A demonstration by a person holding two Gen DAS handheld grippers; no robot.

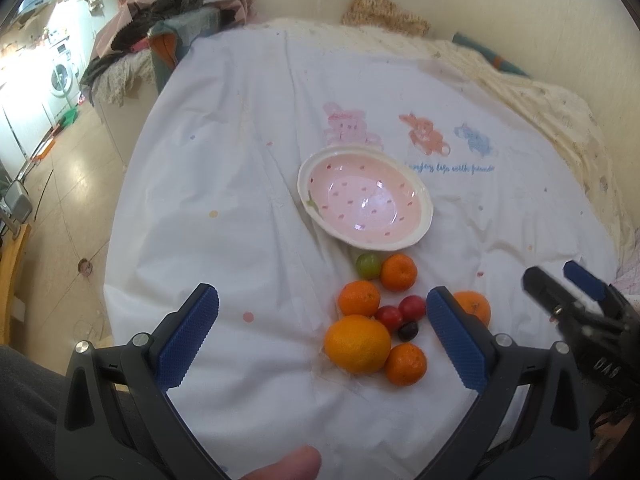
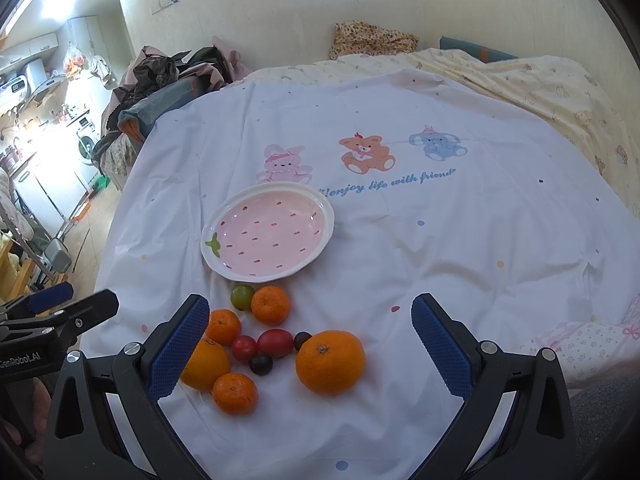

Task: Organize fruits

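A pink strawberry-pattern plate (image 1: pixel 416 240) (image 2: pixel 324 240) lies empty on the white sheet. In front of it lies a cluster of fruit: a large orange (image 1: pixel 357 344) (image 2: pixel 330 361), another big orange (image 2: pixel 208 364), small tangerines (image 1: pixel 398 272) (image 2: pixel 270 305), red plums (image 1: pixel 412 307) (image 2: pixel 275 343), dark grapes (image 2: pixel 261 364) and a green fruit (image 1: pixel 368 265) (image 2: pixel 241 297). My left gripper (image 1: pixel 322 322) is open and empty above the sheet, left of the fruit. My right gripper (image 2: pixel 310 330) is open and empty, hovering over the fruit; it also shows in the left wrist view (image 1: pixel 560 284).
The white cartoon sheet (image 2: pixel 440 240) covers a bed beside a cream wall. A yellow blanket (image 2: pixel 540 88) lies at the right, a pile of clothes (image 2: pixel 168 72) at the far left corner. The bed's left edge drops to the floor (image 1: pixel 60 208).
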